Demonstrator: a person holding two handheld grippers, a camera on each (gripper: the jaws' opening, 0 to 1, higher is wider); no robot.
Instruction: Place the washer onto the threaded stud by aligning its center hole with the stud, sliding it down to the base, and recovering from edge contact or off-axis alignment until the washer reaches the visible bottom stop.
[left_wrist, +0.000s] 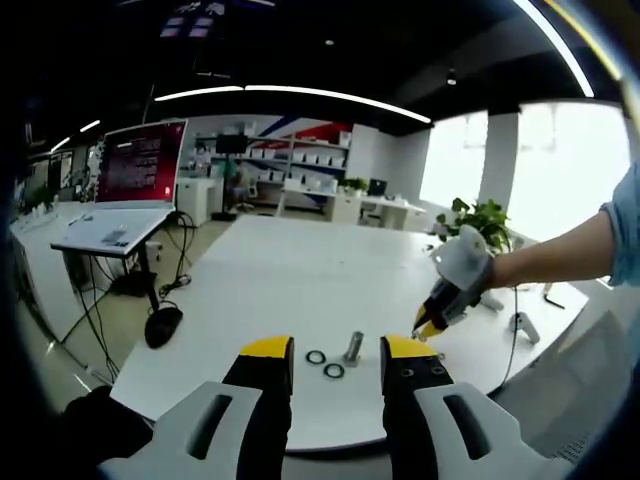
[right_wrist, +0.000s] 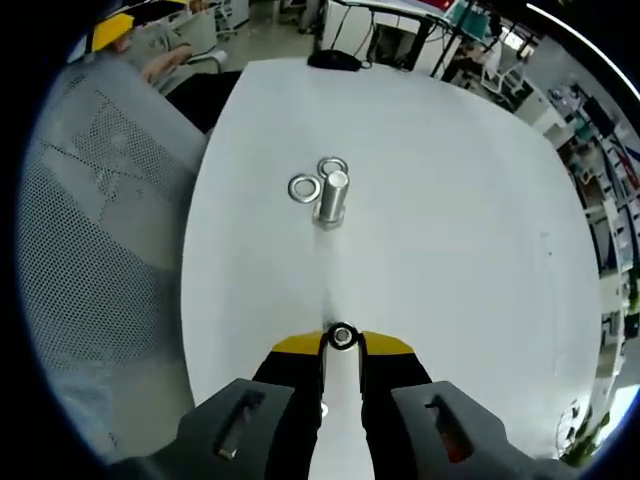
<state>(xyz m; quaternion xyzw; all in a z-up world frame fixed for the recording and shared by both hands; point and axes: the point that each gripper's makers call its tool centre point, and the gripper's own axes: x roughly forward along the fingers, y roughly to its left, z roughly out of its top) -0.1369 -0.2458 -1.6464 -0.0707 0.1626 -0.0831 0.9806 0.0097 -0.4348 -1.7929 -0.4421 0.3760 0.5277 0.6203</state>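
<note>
A short threaded stud (right_wrist: 332, 198) stands upright on the white table (right_wrist: 450, 200), with two loose washers (right_wrist: 304, 187) lying beside its base. My right gripper (right_wrist: 342, 338) is shut on a third washer (right_wrist: 342, 336), held at its yellow tips well short of the stud. In the left gripper view the stud (left_wrist: 353, 346) and the two washers (left_wrist: 316, 357) sit just beyond my left gripper (left_wrist: 338, 350), which is open with nothing between its jaws. The right gripper (left_wrist: 423, 331) comes in from the right, held by a person's hand, low over the table beside the stud.
A grey mesh chair (right_wrist: 100, 220) stands along the table's edge in the right gripper view. Beyond the table (left_wrist: 280, 270) are a laptop stand with a red screen (left_wrist: 140, 160), cables and a mouse on the floor (left_wrist: 162, 322), a plant (left_wrist: 485, 218) and small tools (left_wrist: 520, 325).
</note>
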